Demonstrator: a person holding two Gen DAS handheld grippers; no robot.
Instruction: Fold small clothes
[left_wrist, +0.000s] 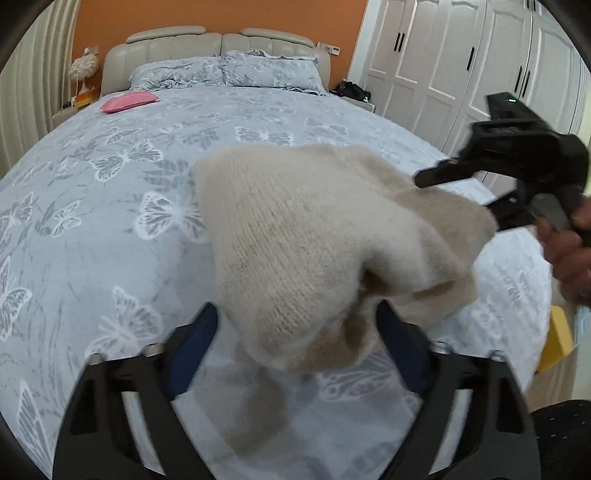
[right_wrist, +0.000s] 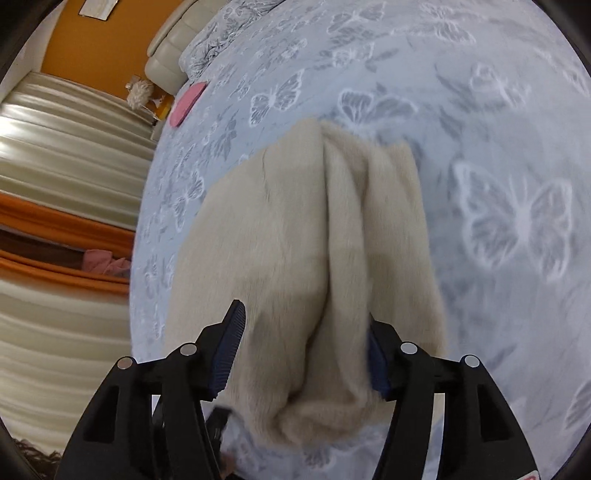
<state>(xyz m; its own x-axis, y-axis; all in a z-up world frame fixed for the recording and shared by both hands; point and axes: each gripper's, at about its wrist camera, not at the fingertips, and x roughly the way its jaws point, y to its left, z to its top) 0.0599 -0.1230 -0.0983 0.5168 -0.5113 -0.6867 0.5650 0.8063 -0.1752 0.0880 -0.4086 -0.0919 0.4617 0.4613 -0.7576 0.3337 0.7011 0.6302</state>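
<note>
A beige knitted garment (left_wrist: 314, 240) hangs bunched above the butterfly-print bed cover (left_wrist: 110, 221) and casts a shadow on it. My left gripper (left_wrist: 299, 314) has the lower bunch pinched between its blue-padded fingertips. In the left wrist view, my right gripper (left_wrist: 454, 197) comes in from the right, held by a hand (left_wrist: 569, 251). Its fingers stand apart around the garment's right corner. In the right wrist view, the garment (right_wrist: 295, 240) fills the gap of the right gripper (right_wrist: 304, 314). The ribbed face of the left pad (right_wrist: 225, 354) shows bare beside the cloth.
A flat pink item (left_wrist: 129, 101) lies at the bed's far left, near two pillows (left_wrist: 221, 72) and the padded headboard. White wardrobe doors (left_wrist: 461, 66) stand to the right. Cream curtains (right_wrist: 55, 147) hang past the bed's left side. The bed cover (right_wrist: 498, 129) spreads wide around the garment.
</note>
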